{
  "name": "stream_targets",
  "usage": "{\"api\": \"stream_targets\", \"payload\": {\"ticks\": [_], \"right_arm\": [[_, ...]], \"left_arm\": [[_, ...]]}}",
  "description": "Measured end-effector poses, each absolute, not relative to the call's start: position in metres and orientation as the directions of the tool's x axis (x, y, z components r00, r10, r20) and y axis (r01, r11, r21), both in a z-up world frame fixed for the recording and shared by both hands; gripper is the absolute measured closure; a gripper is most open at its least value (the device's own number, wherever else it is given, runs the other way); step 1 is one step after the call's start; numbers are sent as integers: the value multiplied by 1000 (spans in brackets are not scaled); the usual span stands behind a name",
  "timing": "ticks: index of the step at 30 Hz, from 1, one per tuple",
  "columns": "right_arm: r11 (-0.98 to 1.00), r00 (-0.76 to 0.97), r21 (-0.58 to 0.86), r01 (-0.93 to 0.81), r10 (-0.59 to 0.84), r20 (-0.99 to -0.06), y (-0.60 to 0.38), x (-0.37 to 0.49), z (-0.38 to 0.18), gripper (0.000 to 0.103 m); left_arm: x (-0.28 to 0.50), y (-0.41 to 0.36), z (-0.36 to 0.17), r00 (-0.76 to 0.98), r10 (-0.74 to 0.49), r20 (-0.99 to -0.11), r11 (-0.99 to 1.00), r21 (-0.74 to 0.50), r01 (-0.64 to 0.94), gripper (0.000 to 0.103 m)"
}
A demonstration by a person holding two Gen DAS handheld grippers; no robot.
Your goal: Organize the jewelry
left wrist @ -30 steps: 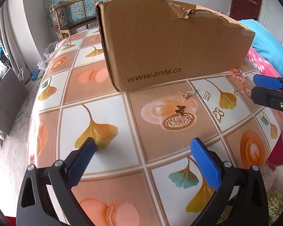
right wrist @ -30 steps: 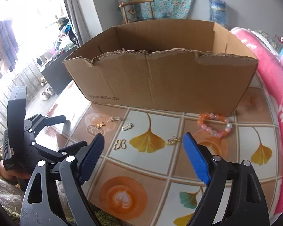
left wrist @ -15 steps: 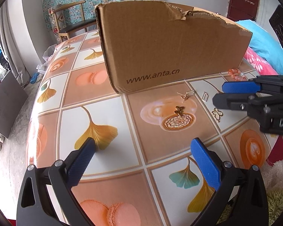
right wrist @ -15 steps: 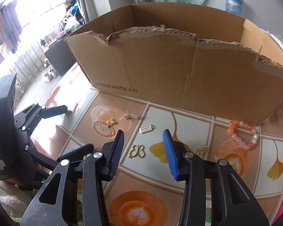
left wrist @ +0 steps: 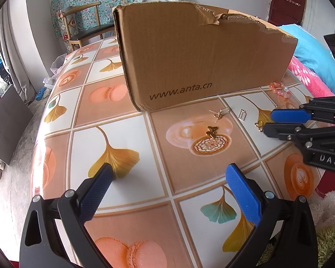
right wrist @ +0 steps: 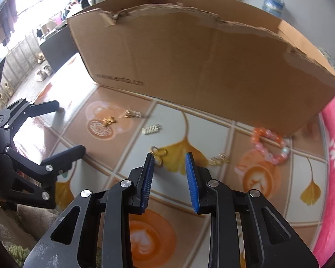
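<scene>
Small jewelry lies on the patterned tablecloth in front of a torn cardboard box (right wrist: 201, 67) (left wrist: 201, 55). My right gripper (right wrist: 169, 154) (left wrist: 269, 122) hovers low with its jaws closing. A gold looped piece (right wrist: 159, 155) (left wrist: 259, 126) lies just ahead of its left fingertip, partly in the gap, and the pads do not press it. Further left are a gold bow earring (right wrist: 109, 120) (left wrist: 212, 131), a gold bar earring (right wrist: 134, 113) and a silver bar piece (right wrist: 151, 129). A pink bead bracelet (right wrist: 270, 147) and a small gold piece (right wrist: 218, 159) lie to the right. My left gripper (left wrist: 167, 169) (right wrist: 69, 127) stands open and holds nothing.
The table's rounded edge (left wrist: 40, 134) drops off to the left toward a grey floor. A wooden chair (left wrist: 82, 22) stands behind the table. Pink bedding (right wrist: 332, 156) borders the table on the right, and a fluffy green rug (left wrist: 328, 241) lies below the near edge.
My right gripper has come down and forward toward the gold looped piece, rolling a little, and its jaws have narrowed a lot. The left gripper has stayed still.
</scene>
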State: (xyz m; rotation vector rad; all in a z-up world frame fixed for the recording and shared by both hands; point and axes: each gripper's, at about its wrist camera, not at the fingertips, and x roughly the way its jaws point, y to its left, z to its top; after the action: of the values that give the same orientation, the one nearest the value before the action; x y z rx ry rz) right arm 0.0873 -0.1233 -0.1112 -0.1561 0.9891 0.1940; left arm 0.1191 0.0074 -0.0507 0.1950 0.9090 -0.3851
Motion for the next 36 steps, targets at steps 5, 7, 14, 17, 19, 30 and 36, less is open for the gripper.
{"api": "stream_targets", "payload": {"ticks": [5, 7, 14, 17, 19, 30, 36], "right_arm": [[972, 568, 32, -232, 162, -807, -127, 86, -93, 76], [966, 567, 46, -254, 187, -802, -120, 92, -93, 76], [942, 558, 30, -336, 224, -799, -94, 113, -101, 78], [935, 560, 30, -354, 237, -794, -87, 116, -99, 82], [923, 552, 66, -380, 283, -784, -82, 113, -95, 84], [867, 473, 80, -492, 343, -811, -50, 112, -110, 102], [887, 464, 89, -453, 320, -826, -76, 99, -103, 103]], "left_arm": [[119, 8, -51, 553, -242, -797, 915, 3, 405, 4], [119, 8, -51, 553, -242, -797, 915, 3, 404, 4], [118, 8, -51, 560, -238, -794, 919, 3, 395, 4], [118, 8, -52, 562, -238, -792, 919, 3, 393, 4], [118, 8, -52, 560, -237, -794, 920, 2, 392, 4], [106, 33, -52, 571, -189, -799, 946, 8, 324, 4], [104, 36, -53, 577, -188, -795, 948, 8, 320, 4]]}}
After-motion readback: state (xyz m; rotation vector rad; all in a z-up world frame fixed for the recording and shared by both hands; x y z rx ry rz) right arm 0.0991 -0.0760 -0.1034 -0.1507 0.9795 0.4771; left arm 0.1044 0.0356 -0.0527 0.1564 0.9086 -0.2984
